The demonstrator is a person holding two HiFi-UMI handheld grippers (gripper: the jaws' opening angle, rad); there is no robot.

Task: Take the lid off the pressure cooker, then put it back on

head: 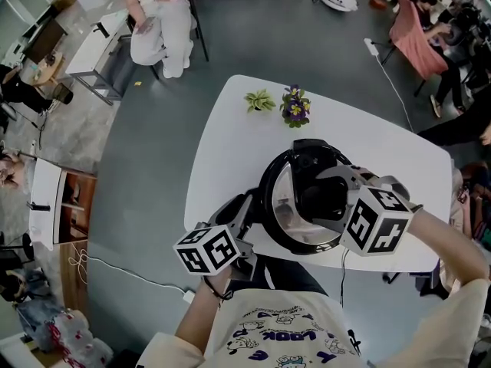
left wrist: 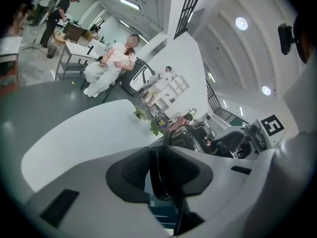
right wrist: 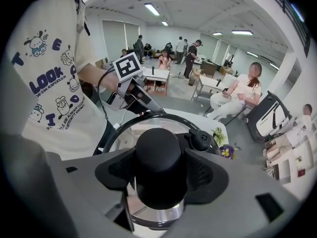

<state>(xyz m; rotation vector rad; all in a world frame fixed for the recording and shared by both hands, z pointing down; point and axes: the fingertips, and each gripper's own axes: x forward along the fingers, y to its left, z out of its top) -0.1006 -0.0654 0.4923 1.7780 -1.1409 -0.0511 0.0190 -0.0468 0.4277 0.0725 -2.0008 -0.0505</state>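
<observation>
Clasping domed matte-black knob (right wrist: 158,157) — shiny round lid (right wrist: 130,133).

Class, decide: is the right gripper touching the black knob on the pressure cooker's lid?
Touching. The right gripper view shows the right gripper with both pads pressed against opposite sides of the knob, with no gap either side.

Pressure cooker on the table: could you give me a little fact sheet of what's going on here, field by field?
Main item: pressure cooker, lid on, at the near edge of the white table
Right hand: right gripper closed on the lid's black knob
Left hand: left gripper closed on the cooker's black side handle
Also there: leafy potted plant and purple-flowered plant at the far edge
Stage: lid not yet lifted
</observation>
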